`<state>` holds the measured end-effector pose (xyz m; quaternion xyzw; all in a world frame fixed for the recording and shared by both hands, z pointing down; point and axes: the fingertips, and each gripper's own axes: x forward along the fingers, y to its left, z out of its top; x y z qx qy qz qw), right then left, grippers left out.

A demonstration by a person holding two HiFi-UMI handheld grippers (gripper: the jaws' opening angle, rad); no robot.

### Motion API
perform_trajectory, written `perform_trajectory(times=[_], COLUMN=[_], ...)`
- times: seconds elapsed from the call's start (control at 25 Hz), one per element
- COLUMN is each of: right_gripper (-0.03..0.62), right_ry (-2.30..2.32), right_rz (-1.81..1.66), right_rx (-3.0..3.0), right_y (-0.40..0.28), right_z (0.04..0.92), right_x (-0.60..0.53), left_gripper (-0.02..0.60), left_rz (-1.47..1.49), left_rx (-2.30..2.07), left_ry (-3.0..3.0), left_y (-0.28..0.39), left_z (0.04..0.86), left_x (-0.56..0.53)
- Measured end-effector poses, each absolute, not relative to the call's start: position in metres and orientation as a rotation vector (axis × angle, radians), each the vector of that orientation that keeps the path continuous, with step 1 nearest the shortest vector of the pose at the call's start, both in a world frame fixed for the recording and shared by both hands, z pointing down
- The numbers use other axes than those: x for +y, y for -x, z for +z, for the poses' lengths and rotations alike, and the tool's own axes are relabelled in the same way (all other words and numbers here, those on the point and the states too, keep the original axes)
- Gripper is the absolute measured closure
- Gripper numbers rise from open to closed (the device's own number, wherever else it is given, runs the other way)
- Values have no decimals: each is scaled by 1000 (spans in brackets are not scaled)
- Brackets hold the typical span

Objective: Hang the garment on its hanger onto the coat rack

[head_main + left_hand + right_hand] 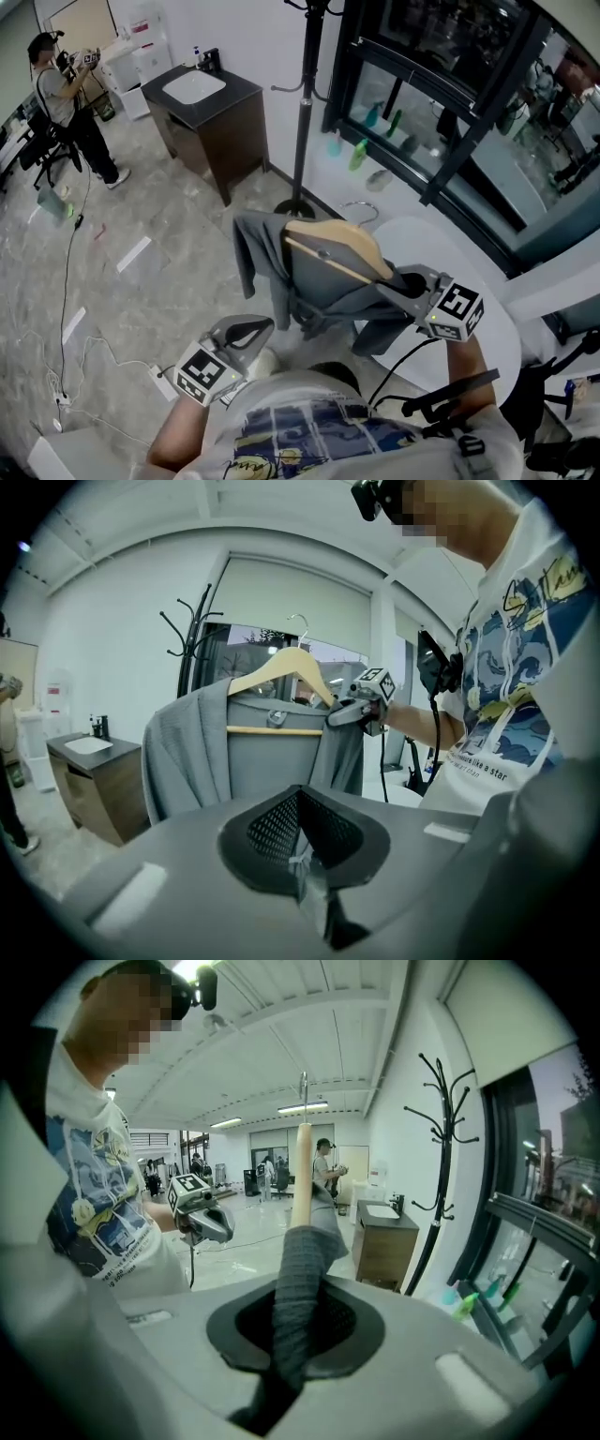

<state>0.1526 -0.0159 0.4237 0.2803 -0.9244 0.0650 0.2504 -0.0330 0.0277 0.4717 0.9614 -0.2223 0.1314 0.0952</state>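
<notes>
A grey garment (314,281) hangs on a wooden hanger (339,246) held in the air in front of me. My right gripper (401,281) is shut on the garment's cloth-covered shoulder at the hanger's right end; in the right gripper view the grey cloth (298,1274) and the wooden arm (302,1171) run up from between the jaws. My left gripper (251,328) is lower left of the garment, apart from it, jaws shut with nothing in them (305,841). The black coat rack (302,112) stands beyond the garment by the wall, its hooks (441,1077) bare.
A dark vanity cabinet with a white sink (208,105) stands left of the rack. Bottles (359,155) line the sill under the window. A white round table (492,323) is at my right. Cables (66,356) trail on the floor. A person (66,94) stands far left.
</notes>
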Motion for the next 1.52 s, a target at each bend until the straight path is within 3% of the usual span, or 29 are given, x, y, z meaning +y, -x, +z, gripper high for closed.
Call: perform_trajectory(times=[0.56, 1.12, 1.52], right_gripper=[571, 571, 571], right_ry=[-659, -552, -565], right_rz=[73, 14, 81], right_rx=[-2561, -2581, -2548], right_y=[-130, -158, -184], right_z=[355, 297, 317], right_x=[-239, -463, -569], left_gripper=[578, 579, 578], left_rz=[303, 295, 300], left_rx=[-753, -859, -918], left_ry=[-2744, -2747, -2724], left_y=[64, 23, 10], left_z=[480, 451, 454], left_x=[-107, -251, -303])
